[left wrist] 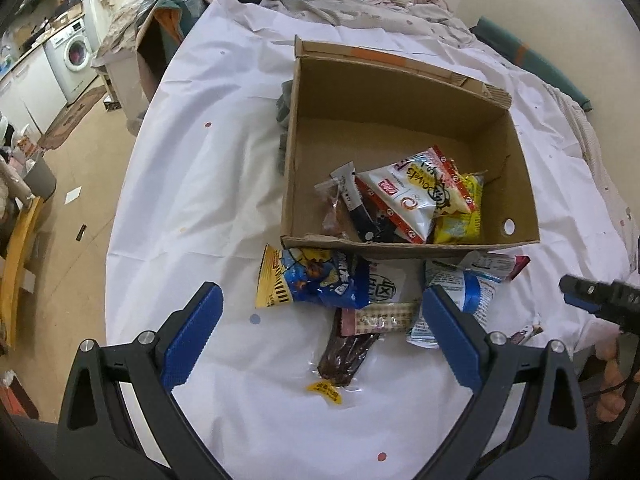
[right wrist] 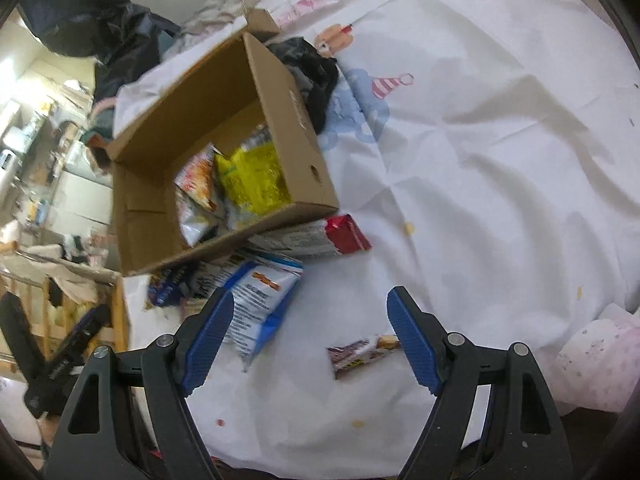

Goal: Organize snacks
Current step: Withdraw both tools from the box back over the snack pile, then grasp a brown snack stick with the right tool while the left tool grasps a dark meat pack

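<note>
An open cardboard box (left wrist: 304,152) sits on a white sheet and holds several snack packets, among them a white and red one (left wrist: 408,196) and a yellow one (right wrist: 252,180). More snacks lie in front of it: a blue and yellow bag (left wrist: 312,280), a dark sausage pack (left wrist: 346,356), a beige bar (left wrist: 380,320), a blue and white bag (right wrist: 260,304) and a red-ended pack (right wrist: 344,236). My left gripper (left wrist: 320,308) is open above the loose snacks. My right gripper (right wrist: 310,316) is open, with a small brown bar (right wrist: 360,354) between its fingers.
A black bag (right wrist: 316,72) lies against the box's far side. The sheet's edge (left wrist: 120,240) drops to the floor at the left. Crumpled bedding (left wrist: 360,0) lies behind the box. A washing machine (left wrist: 74,50) stands far left.
</note>
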Tool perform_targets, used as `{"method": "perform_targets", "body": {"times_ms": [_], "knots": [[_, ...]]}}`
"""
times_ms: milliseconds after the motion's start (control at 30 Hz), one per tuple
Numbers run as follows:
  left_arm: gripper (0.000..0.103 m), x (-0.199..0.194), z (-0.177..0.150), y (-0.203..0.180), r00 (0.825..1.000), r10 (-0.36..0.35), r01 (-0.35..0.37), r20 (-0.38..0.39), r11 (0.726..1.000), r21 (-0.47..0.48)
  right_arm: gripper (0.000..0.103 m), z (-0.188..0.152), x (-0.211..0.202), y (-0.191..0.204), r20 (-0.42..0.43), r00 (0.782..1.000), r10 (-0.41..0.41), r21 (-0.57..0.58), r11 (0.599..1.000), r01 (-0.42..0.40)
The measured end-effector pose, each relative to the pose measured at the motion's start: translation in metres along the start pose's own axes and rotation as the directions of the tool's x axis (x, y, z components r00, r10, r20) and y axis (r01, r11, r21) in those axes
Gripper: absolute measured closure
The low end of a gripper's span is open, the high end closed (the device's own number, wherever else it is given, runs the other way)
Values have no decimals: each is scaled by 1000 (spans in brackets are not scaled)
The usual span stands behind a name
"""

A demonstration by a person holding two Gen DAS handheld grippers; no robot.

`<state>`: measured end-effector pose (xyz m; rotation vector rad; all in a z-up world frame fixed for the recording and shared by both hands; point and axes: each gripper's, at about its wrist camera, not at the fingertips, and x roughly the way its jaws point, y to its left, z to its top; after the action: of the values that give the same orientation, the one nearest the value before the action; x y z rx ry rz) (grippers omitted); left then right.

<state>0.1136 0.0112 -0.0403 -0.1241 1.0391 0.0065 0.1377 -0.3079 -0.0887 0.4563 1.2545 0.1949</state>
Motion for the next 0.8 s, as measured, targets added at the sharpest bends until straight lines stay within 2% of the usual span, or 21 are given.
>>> {"method": "perform_targets", "body": {"times_ms": [167,267,467,500,567,633,700,800], "knots": [[4,4,1,5,1000,8,-8,-18,1000,-27,21,-5,16,0,-84,993,-77,-54,996,73],[4,6,2,5,1000,10,-11,-29,1000,-29,21,-7,20,-3,-105,986,-130,-80,989,121],[4,6,4,10,999,12,-14,-31,998,-59,23,-7,15,-10,-83,983,-166,-100,982,158],[4,6,4,11,999,13,-15,-33,998,-66,27,-8,18,-8,-97,981,-169,-120,980,157],[4,8,5,13,999,14,-17,-41,997,-78,27,-13,29,-5,-141,971,-191,-147,974,170],[4,9,5,15,999,13,-17,-47,996,-91,27,-18,44,-9,-201,951,-236,-136,968,212],[4,9,4,16,999,5,-11,-54,995,-98,27,-21,53,-19,-256,935,-246,-89,969,231],[4,9,3,14,998,4,-9,-56,996,-90,27,-19,50,-37,-285,943,-172,37,981,190]]}}
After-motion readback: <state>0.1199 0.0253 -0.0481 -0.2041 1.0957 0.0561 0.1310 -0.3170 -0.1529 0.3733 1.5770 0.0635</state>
